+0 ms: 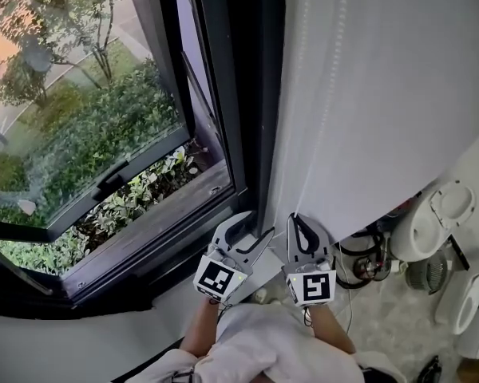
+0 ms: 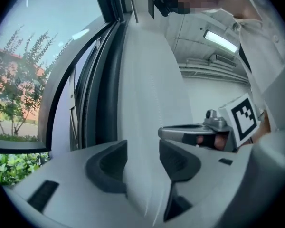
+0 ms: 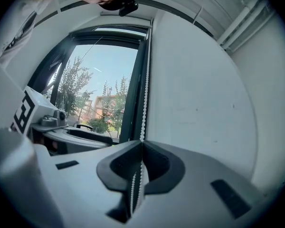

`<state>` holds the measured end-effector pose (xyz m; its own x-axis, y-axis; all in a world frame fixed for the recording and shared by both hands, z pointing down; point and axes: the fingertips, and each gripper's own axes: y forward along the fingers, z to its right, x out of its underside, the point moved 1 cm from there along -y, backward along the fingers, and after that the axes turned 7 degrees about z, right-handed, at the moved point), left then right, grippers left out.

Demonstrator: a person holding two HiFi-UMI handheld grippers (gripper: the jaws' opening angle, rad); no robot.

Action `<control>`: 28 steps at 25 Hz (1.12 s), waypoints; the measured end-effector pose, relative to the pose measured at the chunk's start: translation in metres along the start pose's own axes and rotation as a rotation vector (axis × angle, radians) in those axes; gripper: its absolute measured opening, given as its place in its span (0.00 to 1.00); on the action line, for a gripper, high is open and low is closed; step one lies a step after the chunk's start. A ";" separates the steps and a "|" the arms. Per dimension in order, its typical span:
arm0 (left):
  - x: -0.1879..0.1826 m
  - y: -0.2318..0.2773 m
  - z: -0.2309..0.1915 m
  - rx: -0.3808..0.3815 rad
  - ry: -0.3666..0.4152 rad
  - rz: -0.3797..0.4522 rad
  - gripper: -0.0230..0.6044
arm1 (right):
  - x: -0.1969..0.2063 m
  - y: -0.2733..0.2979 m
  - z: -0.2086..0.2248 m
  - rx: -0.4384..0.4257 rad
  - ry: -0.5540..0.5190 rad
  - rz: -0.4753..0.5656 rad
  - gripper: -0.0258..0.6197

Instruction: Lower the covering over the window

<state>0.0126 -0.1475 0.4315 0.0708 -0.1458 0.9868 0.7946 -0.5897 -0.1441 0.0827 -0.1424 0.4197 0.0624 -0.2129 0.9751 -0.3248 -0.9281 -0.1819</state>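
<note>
The white roller blind (image 1: 383,94) hangs to the right of the dark-framed window (image 1: 223,94). Both grippers are level at its lower left corner. My right gripper (image 1: 298,219) is shut on the white bead chain (image 3: 143,99), which runs up along the blind's (image 3: 194,94) edge and passes down between its pads (image 3: 142,163). My left gripper (image 1: 254,231) stands just left of it with its jaws wide apart. In the left gripper view the blind's white edge (image 2: 147,80) passes between those jaws (image 2: 143,160); no pad visibly presses on it. The right gripper (image 2: 164,132) shows beside it.
The tilted window sash with a black handle (image 1: 112,183) opens onto shrubs (image 1: 104,134). A white sill (image 1: 72,341) runs below. White appliances (image 1: 431,222) and tangled cables (image 1: 367,263) crowd the floor at the right. The person's sleeve (image 1: 279,349) fills the bottom middle.
</note>
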 end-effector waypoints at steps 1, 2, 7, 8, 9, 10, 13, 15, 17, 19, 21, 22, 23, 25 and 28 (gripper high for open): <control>-0.003 0.005 -0.004 -0.018 0.009 0.016 0.38 | -0.001 -0.001 -0.001 -0.002 0.003 0.006 0.04; -0.005 0.011 -0.007 -0.033 0.010 0.033 0.38 | -0.003 -0.002 -0.002 -0.004 0.010 0.015 0.04; -0.015 0.036 -0.017 -0.040 -0.028 0.109 0.37 | -0.011 -0.009 -0.007 -0.013 0.032 0.041 0.04; -0.015 0.041 -0.021 -0.048 -0.023 0.111 0.37 | -0.011 -0.010 -0.007 -0.010 0.036 0.043 0.04; -0.014 0.045 -0.026 -0.062 -0.014 0.111 0.37 | -0.011 -0.011 -0.007 -0.010 0.037 0.044 0.04; -0.013 0.049 -0.032 -0.078 -0.005 0.110 0.37 | -0.012 -0.012 -0.007 -0.011 0.034 0.045 0.04; -0.012 0.059 -0.045 -0.105 0.017 0.107 0.37 | -0.012 -0.014 -0.007 -0.012 0.029 0.041 0.04; -0.011 0.062 -0.050 -0.113 0.024 0.109 0.37 | -0.012 -0.015 -0.007 -0.010 0.029 0.040 0.04; -0.013 0.064 -0.053 -0.127 0.031 0.113 0.35 | -0.013 -0.016 -0.008 -0.007 0.029 0.036 0.04; -0.015 0.063 -0.055 -0.151 0.047 0.126 0.31 | -0.013 -0.017 -0.009 -0.006 0.028 0.032 0.04; -0.017 0.062 -0.057 -0.183 0.063 0.124 0.31 | -0.012 -0.017 -0.009 -0.006 0.028 0.029 0.04; -0.017 0.063 -0.058 -0.199 0.074 0.118 0.31 | -0.012 -0.017 -0.009 -0.007 0.028 0.029 0.04; -0.016 0.064 -0.059 -0.215 0.090 0.108 0.31 | -0.013 -0.017 -0.010 -0.008 0.027 0.031 0.04; -0.014 0.066 -0.059 -0.251 0.137 0.079 0.31 | -0.014 -0.018 -0.010 -0.009 0.023 0.035 0.04; -0.012 0.068 -0.057 -0.304 0.186 0.067 0.33 | -0.014 -0.018 -0.011 -0.009 0.017 0.035 0.04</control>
<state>0.0319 -0.2311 0.4057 -0.0171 -0.3177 0.9481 0.5744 -0.7792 -0.2507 0.0770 -0.1189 0.4108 0.0347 -0.2398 0.9702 -0.3354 -0.9173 -0.2147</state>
